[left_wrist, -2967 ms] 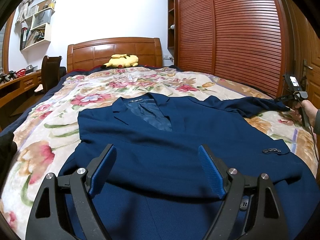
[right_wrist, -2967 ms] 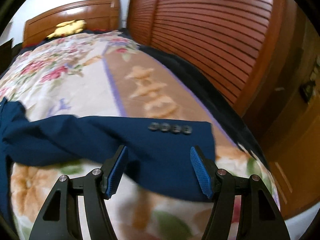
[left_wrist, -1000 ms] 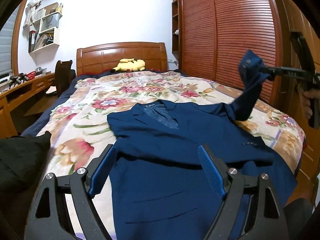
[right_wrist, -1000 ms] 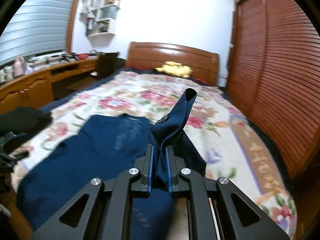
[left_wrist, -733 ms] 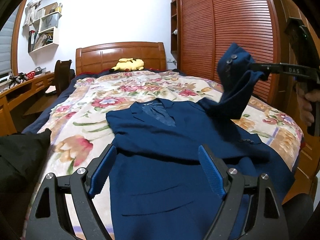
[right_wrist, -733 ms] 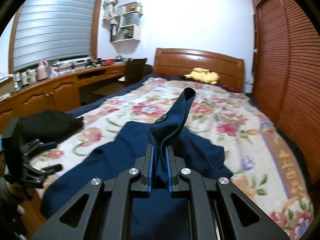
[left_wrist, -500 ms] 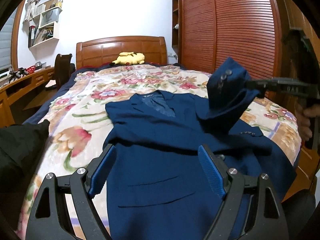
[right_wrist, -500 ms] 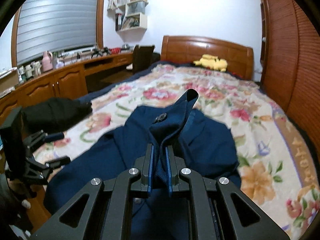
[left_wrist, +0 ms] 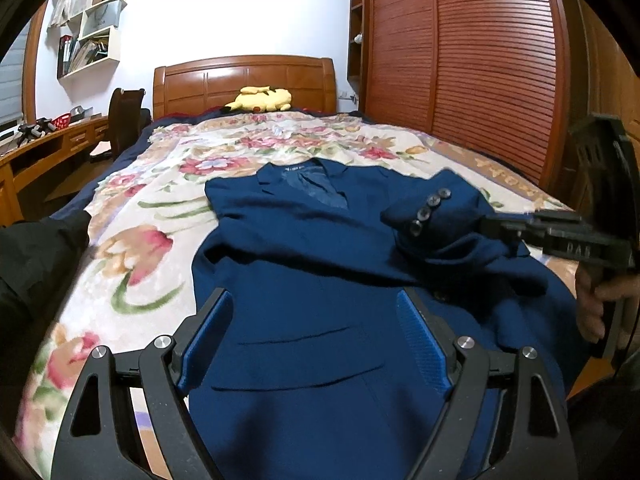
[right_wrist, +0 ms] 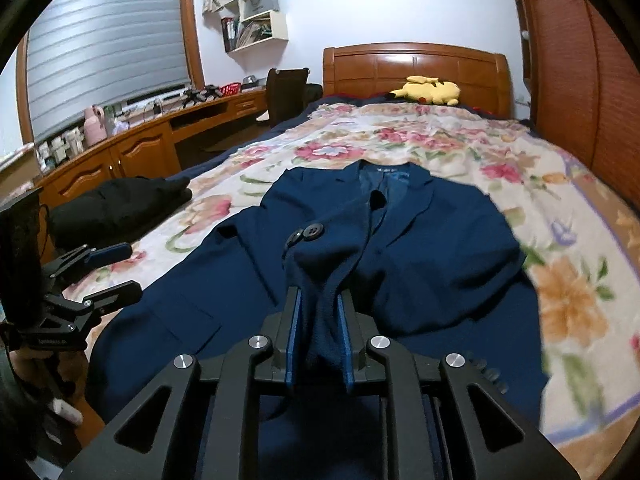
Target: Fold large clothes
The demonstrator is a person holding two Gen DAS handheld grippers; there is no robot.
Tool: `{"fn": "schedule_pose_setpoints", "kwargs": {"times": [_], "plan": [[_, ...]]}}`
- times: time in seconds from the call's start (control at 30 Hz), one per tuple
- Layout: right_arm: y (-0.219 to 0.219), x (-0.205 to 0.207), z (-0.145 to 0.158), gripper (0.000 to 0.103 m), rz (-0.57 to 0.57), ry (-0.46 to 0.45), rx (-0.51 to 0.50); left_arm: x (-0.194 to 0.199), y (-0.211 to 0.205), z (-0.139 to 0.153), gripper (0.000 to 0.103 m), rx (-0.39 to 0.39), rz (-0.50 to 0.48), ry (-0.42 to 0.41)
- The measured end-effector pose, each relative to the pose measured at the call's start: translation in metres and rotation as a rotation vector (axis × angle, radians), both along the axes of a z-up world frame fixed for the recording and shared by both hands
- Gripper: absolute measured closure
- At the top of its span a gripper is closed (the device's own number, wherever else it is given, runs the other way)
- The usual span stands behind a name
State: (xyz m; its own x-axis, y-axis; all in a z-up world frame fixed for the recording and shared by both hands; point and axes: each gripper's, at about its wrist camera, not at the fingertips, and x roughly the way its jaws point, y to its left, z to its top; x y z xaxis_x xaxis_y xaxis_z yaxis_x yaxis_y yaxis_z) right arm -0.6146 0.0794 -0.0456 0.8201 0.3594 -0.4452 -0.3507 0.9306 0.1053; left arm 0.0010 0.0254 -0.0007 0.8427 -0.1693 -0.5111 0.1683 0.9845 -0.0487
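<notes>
Bedroom, floral bed (left_wrist: 168, 184). Left wrist view: navy jacket (left_wrist: 304, 280) flat, left hand-held gripper (left_wrist: 316, 340) spread, empty. Right wrist view: right hand-held gripper (right_wrist: 318, 332) jaws just easing apart, sleeve cuff (right_wrist: 324, 252) between them; lay cuff flat across chest before pulling away.

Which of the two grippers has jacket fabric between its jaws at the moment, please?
The right gripper: the navy jacket's buttoned sleeve cuff sits between its narrow jaws, which have just been opening. The left gripper hangs wide open with nothing between its fingers.
</notes>
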Motion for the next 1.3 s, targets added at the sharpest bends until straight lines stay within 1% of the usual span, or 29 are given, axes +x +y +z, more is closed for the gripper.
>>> {"fn": "schedule_pose_setpoints", "kwargs": {"times": [0.03, 0.1, 0.13, 0.2, 0.27, 0.3, 0.43, 0.53, 0.6, 0.77, 0.83, 1.0, 1.07, 1.13, 1.17, 1.2, 1.23, 1.27, 1.3], "plan": [[0.003, -0.001, -0.004, 0.083, -0.004, 0.002, -0.030, 0.000, -0.001, -0.001, 0.019, -0.001, 0.000, 0.004], [0.009, -0.005, -0.001, 0.081, -0.010, -0.007, -0.108, 0.000, -0.004, -0.004, 0.019, -0.003, 0.004, 0.012], [0.010, -0.008, 0.001, 0.078, -0.015, -0.018, -0.122, 0.000, -0.005, -0.004, 0.019, -0.006, 0.008, 0.014], [0.006, -0.011, 0.006, 0.061, -0.017, -0.018, -0.092, 0.000, -0.007, -0.003, 0.019, -0.017, 0.014, 0.020], [0.002, -0.014, 0.007, 0.049, -0.002, -0.009, -0.065, -0.001, -0.008, -0.002, 0.019, -0.025, 0.015, 0.024], [0.000, -0.016, 0.007, 0.047, -0.001, -0.011, -0.060, -0.002, -0.010, -0.001, 0.019, -0.025, 0.016, 0.026], [-0.014, -0.031, 0.007, 0.046, -0.003, -0.039, -0.028, -0.003, -0.020, 0.008, 0.019, -0.018, 0.016, 0.029], [-0.030, -0.043, 0.007, 0.046, -0.046, -0.071, -0.021, -0.002, -0.028, 0.016, 0.019, -0.028, 0.011, 0.025], [-0.038, -0.045, 0.002, 0.046, -0.083, -0.071, -0.037, 0.002, -0.036, 0.021, 0.019, -0.033, 0.003, 0.026], [-0.049, -0.042, -0.009, 0.046, -0.171, -0.056, -0.115, 0.021, -0.068, 0.026, 0.019, -0.038, -0.040, 0.043], [-0.051, -0.041, -0.013, 0.046, -0.206, -0.049, -0.144, 0.030, -0.079, 0.026, 0.019, -0.042, -0.058, 0.055], [-0.055, -0.041, -0.013, 0.046, -0.243, -0.032, -0.145, 0.052, -0.116, 0.020, 0.019, -0.043, -0.117, 0.108], [-0.054, -0.042, -0.010, 0.046, -0.250, -0.034, -0.137, 0.059, -0.130, 0.016, 0.019, -0.029, -0.137, 0.130], [-0.052, -0.044, -0.008, 0.046, -0.253, -0.035, -0.130, 0.065, -0.144, 0.012, 0.019, 0.003, -0.156, 0.152], [-0.051, -0.045, -0.009, 0.046, -0.257, -0.037, -0.131, 0.067, -0.149, 0.010, 0.022, 0.014, -0.167, 0.161], [-0.048, -0.046, -0.008, 0.046, -0.266, -0.040, -0.140, 0.069, -0.155, 0.006, 0.031, 0.030, -0.185, 0.180], [-0.048, -0.046, -0.010, 0.046, -0.280, -0.044, -0.153, 0.071, -0.160, 0.003, 0.036, 0.042, -0.196, 0.199], [-0.048, -0.047, -0.013, 0.046, -0.293, -0.047, -0.166, 0.074, -0.164, -0.001, 0.040, 0.063, -0.204, 0.225], [-0.046, -0.046, -0.014, 0.046, -0.293, -0.044, -0.168, 0.075, -0.168, -0.007, 0.040, 0.082, -0.205, 0.250]]}}
